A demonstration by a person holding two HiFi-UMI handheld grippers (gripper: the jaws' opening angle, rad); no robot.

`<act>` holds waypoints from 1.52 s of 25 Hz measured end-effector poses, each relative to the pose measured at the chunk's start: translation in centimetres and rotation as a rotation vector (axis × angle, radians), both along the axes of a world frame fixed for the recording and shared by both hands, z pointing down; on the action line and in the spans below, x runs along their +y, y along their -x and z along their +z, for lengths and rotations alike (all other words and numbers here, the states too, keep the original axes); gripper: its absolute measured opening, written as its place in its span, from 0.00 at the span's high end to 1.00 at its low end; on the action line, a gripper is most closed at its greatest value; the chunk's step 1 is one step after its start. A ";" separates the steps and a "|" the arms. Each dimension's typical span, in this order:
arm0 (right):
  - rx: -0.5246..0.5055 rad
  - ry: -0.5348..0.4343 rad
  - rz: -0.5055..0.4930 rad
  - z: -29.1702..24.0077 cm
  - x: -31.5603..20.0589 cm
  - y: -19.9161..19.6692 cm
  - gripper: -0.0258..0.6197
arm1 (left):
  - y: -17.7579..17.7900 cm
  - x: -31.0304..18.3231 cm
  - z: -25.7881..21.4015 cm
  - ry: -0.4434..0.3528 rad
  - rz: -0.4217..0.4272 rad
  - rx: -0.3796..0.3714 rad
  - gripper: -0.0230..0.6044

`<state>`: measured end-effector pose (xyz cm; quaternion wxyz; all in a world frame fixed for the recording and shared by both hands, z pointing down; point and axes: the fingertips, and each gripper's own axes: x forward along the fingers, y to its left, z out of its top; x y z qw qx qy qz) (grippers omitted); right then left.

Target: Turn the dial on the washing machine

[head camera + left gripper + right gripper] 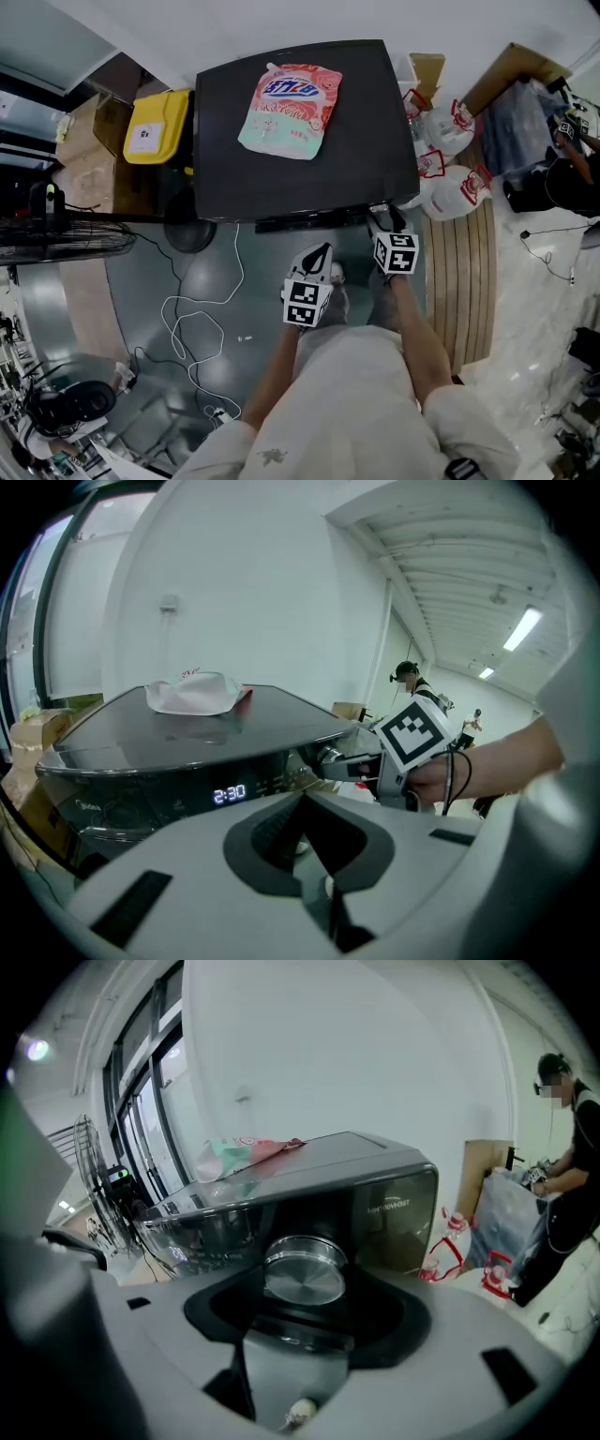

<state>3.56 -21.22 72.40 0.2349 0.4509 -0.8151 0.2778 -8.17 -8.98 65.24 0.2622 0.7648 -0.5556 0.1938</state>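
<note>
Grasping the silver dial (304, 1277), the right hand-held gripper (379, 218) is clamping it at the right end of the washing machine's (375, 141) front panel. The dial's axis is lying straight ahead along the jaws. The left hand-held gripper (323, 251) is hanging clenched and empty, farther off.

White wall (281, 23), glossy grey floor (131, 281), standing fan (56, 242), cardboard boxes (89, 173).

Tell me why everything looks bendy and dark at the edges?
Left gripper view: the wide lens curves the white wall, and the corners go black. Right gripper view: same bending, and the round silver metal dial shines with glare. Head view: the dark grey washing machine looks bowed.
</note>
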 end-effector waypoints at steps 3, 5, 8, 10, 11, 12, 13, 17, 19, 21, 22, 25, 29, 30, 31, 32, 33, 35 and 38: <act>-0.045 0.025 0.018 -0.1 0.1 -0.1 0.53 | -0.2 0.0 -0.2 -0.007 0.005 0.005 0.94; -0.073 0.040 0.025 -0.1 0.0 -0.1 0.53 | -0.2 0.0 -0.3 -0.009 0.004 0.006 0.94; -0.110 0.059 0.034 -0.1 0.0 -0.1 0.53 | 0.0 0.1 -0.1 -0.008 0.002 0.006 0.94; -0.126 0.066 0.039 0.0 -0.1 -0.1 0.53 | 0.1 0.1 0.0 -0.008 0.002 0.006 0.94; -0.133 0.068 0.041 0.0 -0.1 -0.1 0.53 | 0.1 0.1 0.0 -0.008 0.002 0.007 0.94; -0.141 0.071 0.042 0.0 -0.1 -0.1 0.53 | 0.2 0.1 0.0 -0.008 0.001 0.007 0.94; -0.148 0.075 0.044 -0.1 -0.1 0.0 0.53 | 0.2 0.2 0.0 -0.007 0.000 0.008 0.94; -0.176 0.087 0.049 -0.2 -0.1 0.0 0.53 | 0.3 0.3 -0.1 -0.008 0.001 0.011 0.94; -0.193 0.094 0.054 -0.3 -0.1 0.0 0.53 | 0.2 0.5 0.0 -0.005 0.002 0.012 0.94; -0.214 0.103 0.060 -0.3 -0.1 -0.1 0.53 | 0.2 0.7 0.1 0.000 0.000 0.012 0.94; -0.225 0.107 0.063 -0.2 -0.1 -0.2 0.53 | 0.2 0.8 0.2 -0.001 -0.001 0.011 0.94; -0.254 0.121 0.071 -0.2 -0.1 -0.3 0.53 | 0.2 0.9 0.2 -0.003 -0.001 0.011 0.94; -0.298 0.144 0.082 -0.1 -0.2 -0.3 0.53 | 0.3 1.0 0.3 -0.001 -0.004 0.013 0.94; -0.308 0.149 0.085 -0.1 -0.2 -0.3 0.53 | 0.3 1.0 0.3 -0.002 -0.003 0.014 0.94; -0.318 0.154 0.087 -0.1 -0.2 -0.3 0.53 | 0.3 1.0 0.3 -0.003 -0.003 0.014 0.94; -0.330 0.160 0.089 -0.1 -0.2 -0.3 0.53 | 0.3 1.0 0.3 -0.003 -0.003 0.014 0.94; -0.342 0.166 0.093 -0.1 -0.2 -0.4 0.53 | 0.3 1.1 0.3 -0.002 -0.002 0.014 0.94; -0.364 0.177 0.099 -0.1 -0.2 -0.4 0.53 | 0.3 1.2 0.4 0.002 0.000 0.014 0.94; -0.396 0.190 0.105 -0.1 -0.2 -0.2 0.53 | 0.4 1.4 0.7 0.009 -0.002 0.013 0.94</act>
